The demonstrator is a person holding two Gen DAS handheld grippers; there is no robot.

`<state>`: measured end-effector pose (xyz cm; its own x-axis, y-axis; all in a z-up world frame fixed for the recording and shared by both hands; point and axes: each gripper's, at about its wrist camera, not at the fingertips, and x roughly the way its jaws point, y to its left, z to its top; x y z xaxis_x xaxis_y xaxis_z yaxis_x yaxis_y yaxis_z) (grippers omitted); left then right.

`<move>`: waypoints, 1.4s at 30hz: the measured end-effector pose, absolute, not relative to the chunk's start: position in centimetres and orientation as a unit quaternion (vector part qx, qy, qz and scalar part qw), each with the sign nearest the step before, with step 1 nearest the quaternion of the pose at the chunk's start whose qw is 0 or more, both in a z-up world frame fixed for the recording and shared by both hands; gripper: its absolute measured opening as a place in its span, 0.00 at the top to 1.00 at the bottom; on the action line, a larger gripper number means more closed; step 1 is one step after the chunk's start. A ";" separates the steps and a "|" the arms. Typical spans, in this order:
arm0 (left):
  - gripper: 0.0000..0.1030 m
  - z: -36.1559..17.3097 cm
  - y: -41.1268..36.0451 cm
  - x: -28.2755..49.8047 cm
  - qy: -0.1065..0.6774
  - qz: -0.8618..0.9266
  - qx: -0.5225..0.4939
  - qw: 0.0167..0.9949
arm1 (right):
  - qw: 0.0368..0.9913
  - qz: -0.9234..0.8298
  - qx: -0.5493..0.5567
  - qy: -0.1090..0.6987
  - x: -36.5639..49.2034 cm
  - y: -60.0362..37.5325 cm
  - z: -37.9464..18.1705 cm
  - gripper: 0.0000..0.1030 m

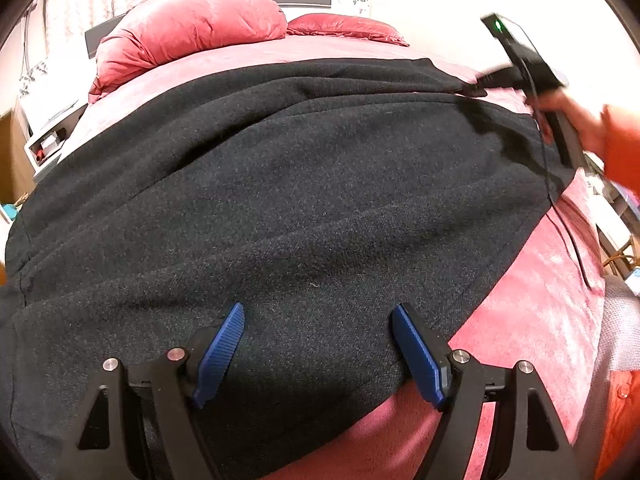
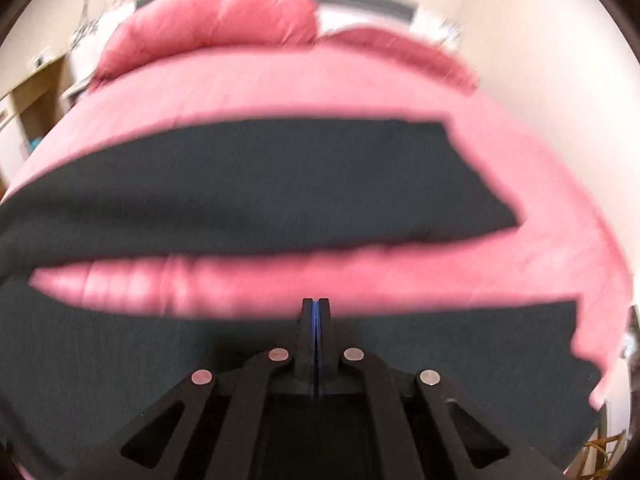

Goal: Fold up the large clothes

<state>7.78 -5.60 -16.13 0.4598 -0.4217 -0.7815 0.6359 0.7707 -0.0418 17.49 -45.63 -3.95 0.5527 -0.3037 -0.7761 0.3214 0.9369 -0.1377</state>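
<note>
garment: the dark coat (image 1: 280, 200) lies spread on the pink bed (image 1: 540, 320) so I can fold it | left claw (image 1: 318, 354): fingers apart over near hem, holding nothing | right claw (image 2: 316, 344): fingers pressed together, whether they pinch cloth I cannot tell

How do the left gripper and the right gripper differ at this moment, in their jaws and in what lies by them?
The left gripper has its jaws wide apart; the right gripper has them pressed together, with nothing visible between. The left gripper sits over the near edge of the dark garment, while the right gripper is at its far right side. Both have blue pads and point down at the pink bed.
</note>
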 end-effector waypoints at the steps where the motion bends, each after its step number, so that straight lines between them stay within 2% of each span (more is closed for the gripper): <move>1: 0.25 -16.1 -5.6 7.8 0.415 -0.313 0.129 0.845 | 0.885 -0.179 0.026 0.430 18.2 -46.4 -3.3 1.00; 4: 0.25 -15.9 -5.7 7.9 0.421 -0.310 0.128 0.843 | 0.884 -0.164 0.073 0.430 19.0 -48.2 -2.6 1.00; 6: 0.26 -15.5 -5.5 8.4 0.427 -0.311 0.111 0.842 | 0.883 -0.137 0.140 0.426 17.9 -49.8 -3.1 0.87; 7: 0.26 -15.3 -5.4 8.6 0.428 -0.313 0.104 0.841 | 0.880 -0.133 0.151 0.430 15.6 -49.2 -3.4 0.70; 8: 0.26 -15.1 -5.1 8.9 0.429 -0.312 0.098 0.842 | 0.877 -0.129 0.150 0.438 14.6 -49.4 -3.8 0.64; 11: 0.27 -14.8 -4.4 10.3 0.432 -0.289 0.097 0.849 | 0.864 -0.169 0.106 0.463 10.5 -49.9 -5.1 0.64; 19: 0.29 -15.0 -0.4 11.4 0.440 -0.213 0.119 0.864 | 0.806 -0.342 0.351 0.332 -6.5 -63.0 -4.4 0.57; 23: 0.29 -14.2 1.8 12.3 0.447 -0.199 0.096 0.867 | 0.787 -0.376 0.374 0.316 -9.2 -65.9 -3.7 0.55; 28: 0.29 -11.2 4.3 17.2 0.428 -0.165 0.036 0.888 | 0.822 -0.297 0.372 0.312 -2.9 -65.8 -1.6 0.55; 32: 0.25 -10.4 7.8 23.0 0.431 -0.093 -0.050 0.896 | 0.822 -0.231 0.397 0.338 5.8 -64.2 -1.5 0.54; 36: 0.25 -9.7 11.8 28.6 0.430 -0.042 -0.100 0.896 | 0.826 -0.177 0.396 0.361 15.9 -63.1 -1.3 0.54; 40: 0.11 -10.1 14.4 33.3 0.429 -0.005 -0.115 0.896 | 0.829 -0.196 0.353 0.387 25.8 -63.6 -1.3 0.52; 42: 0.10 -11.0 16.0 35.5 0.440 0.013 -0.122 0.889 | 0.823 -0.219 0.339 0.399 29.3 -63.9 -1.4 0.52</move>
